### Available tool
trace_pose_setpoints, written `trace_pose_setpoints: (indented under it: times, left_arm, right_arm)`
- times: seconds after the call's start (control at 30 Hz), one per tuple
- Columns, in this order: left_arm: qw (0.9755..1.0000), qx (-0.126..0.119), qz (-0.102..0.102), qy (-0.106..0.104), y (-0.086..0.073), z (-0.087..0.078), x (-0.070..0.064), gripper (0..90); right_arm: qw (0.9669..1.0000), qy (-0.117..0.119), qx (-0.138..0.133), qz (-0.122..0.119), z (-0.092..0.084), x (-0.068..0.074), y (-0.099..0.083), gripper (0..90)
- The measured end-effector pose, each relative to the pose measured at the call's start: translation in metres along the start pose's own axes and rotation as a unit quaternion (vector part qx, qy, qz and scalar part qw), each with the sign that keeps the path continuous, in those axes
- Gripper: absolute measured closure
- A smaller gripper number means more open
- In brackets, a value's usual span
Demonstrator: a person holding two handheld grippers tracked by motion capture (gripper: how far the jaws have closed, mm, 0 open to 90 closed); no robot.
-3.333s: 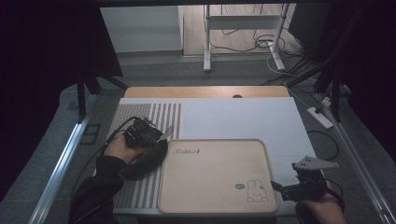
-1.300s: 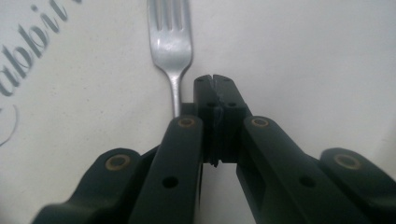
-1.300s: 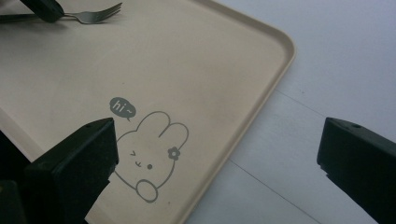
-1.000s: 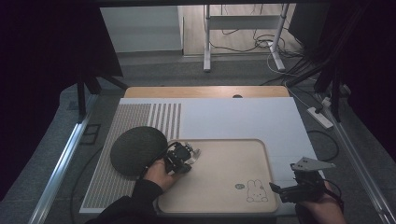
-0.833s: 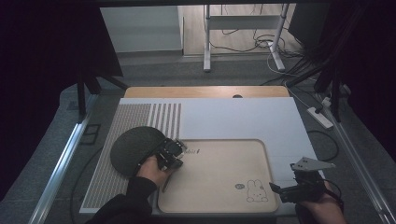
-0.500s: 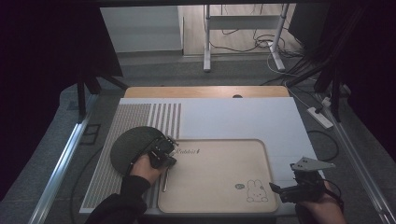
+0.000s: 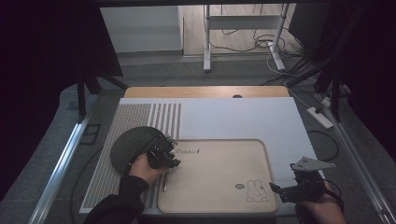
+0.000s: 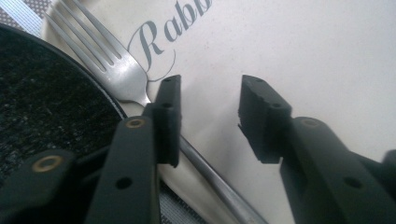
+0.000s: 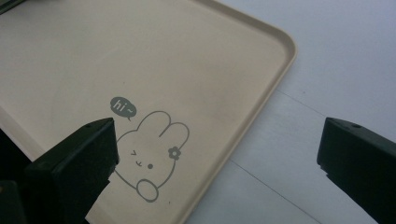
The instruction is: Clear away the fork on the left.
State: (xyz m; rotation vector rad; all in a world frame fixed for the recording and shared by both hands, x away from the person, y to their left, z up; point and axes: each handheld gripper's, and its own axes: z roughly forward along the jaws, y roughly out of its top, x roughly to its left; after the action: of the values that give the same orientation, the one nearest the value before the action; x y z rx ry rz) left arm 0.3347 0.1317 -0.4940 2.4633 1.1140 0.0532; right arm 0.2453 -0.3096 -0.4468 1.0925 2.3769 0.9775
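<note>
Just ahead of the left gripper (image 8: 208, 114), whose jaws are matt black plastic with ribbed inner faces and brass-coloured rivets, lies a fork (image 8: 109, 65) of brushed, shiny metal. To that gripper's left the dark plate (image 8: 44, 107) looks rough and speckled, like stone. The tray (image 9: 140, 60) under and ahead of the right gripper (image 9: 219, 163) is smooth, matt cream plastic with grey print. Beside it the table top (image 9: 336, 56) is plain, smooth white, and the mat (image 7: 123, 126) looks woven and striped.
</note>
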Motion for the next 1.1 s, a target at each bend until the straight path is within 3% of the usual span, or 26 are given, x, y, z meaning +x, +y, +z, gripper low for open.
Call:
trace_pose_setpoints:
  times: [0.1,0.23,0.37,0.53,0.7,0.87,1.0,1.1]
  left_arm:
    - [0.9999,-0.010,0.002,0.008,-0.002,-0.004,0.001,56.4]
    - [0.9994,-0.033,-0.001,0.004,-0.005,-0.009,0.003,46.1]
    - [0.9984,-0.053,-0.017,0.012,-0.007,-0.014,0.005,36.0]
    - [0.9966,-0.075,-0.031,-0.011,-0.011,-0.019,0.009,21.3]
    - [0.9958,-0.087,-0.029,-0.011,-0.016,-0.024,0.011,9.4]
    - [0.9938,-0.104,-0.034,-0.022,-0.021,-0.028,0.013,5.0]
    - [0.9916,-0.125,-0.025,-0.022,-0.026,-0.032,0.013,1.8]
    - [0.9890,-0.143,-0.025,-0.030,-0.031,-0.037,0.013,0.9]
  right_arm:
    - [1.0000,0.000,-0.001,0.001,0.000,0.000,0.000,0.0]
    - [1.0000,0.001,-0.001,0.002,0.000,0.000,0.000,0.0]
    - [1.0000,0.001,-0.001,0.003,0.000,0.000,0.000,0.0]
    - [1.0000,0.001,-0.001,0.002,0.000,0.000,0.000,0.0]
    - [1.0000,0.001,-0.001,0.003,0.000,0.000,0.000,0.0]
    - [1.0000,0.001,-0.001,0.003,0.000,0.000,0.000,0.0]
    - [1.0000,0.001,-0.001,0.003,0.000,0.000,0.000,0.0]
    - [1.0000,0.002,-0.001,0.003,0.000,0.000,0.000,0.0]
